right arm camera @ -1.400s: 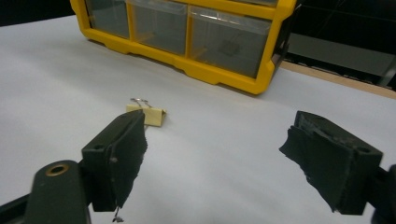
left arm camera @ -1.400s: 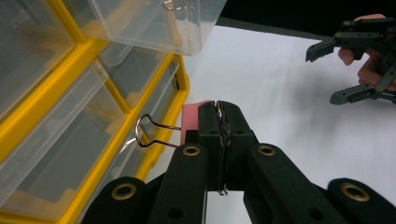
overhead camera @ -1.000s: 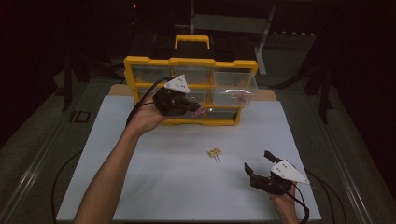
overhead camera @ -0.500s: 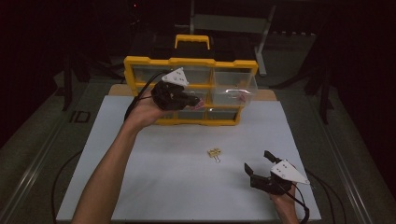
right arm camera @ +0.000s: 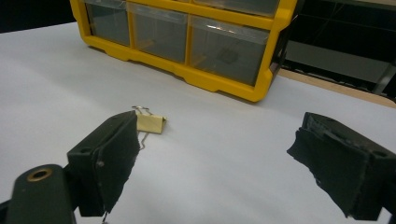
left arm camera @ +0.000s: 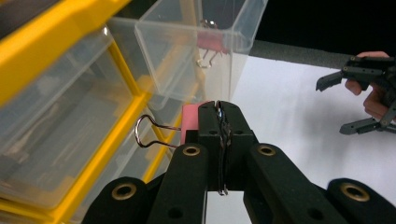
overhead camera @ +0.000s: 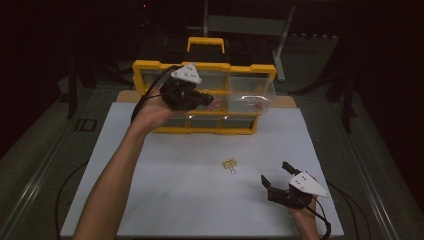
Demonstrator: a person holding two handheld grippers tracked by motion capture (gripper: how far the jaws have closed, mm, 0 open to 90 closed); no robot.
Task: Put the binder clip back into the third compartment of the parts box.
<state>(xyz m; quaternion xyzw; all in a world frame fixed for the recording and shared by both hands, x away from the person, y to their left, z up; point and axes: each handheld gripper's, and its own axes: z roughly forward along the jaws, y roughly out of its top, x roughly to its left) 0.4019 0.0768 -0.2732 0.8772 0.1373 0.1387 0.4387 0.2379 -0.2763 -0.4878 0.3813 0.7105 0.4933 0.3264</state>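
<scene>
My left gripper (overhead camera: pixel 207 100) is shut on a pink binder clip (left arm camera: pixel 189 122), whose wire loop sticks out to the left of the jaws. It hovers in front of the yellow drawer organizer (overhead camera: pixel 150 67), just left of a clear drawer (overhead camera: pixel 250 97) that is pulled out. Another pink clip (left arm camera: pixel 210 44) lies inside that drawer (left arm camera: pixel 187 46). A yellow binder clip (overhead camera: pixel 229 163) lies on the white table. My right gripper (overhead camera: pixel 274 172) stands open near the front right, its jaws (right arm camera: pixel 212 144) wide apart with the yellow clip (right arm camera: pixel 152 123) a short way beyond the left one.
The organizer (right arm camera: pixel 224 84) stands at the far edge of the white sheet (overhead camera: pixel 175 200), its other drawers pushed in. A black case with a yellow handle (overhead camera: pixel 206 45) sits behind it. Cables trail off both sides of the table.
My left gripper has risen a little with the pink clip, staying in front of the organizer. The right gripper and the yellow clip have not moved.
</scene>
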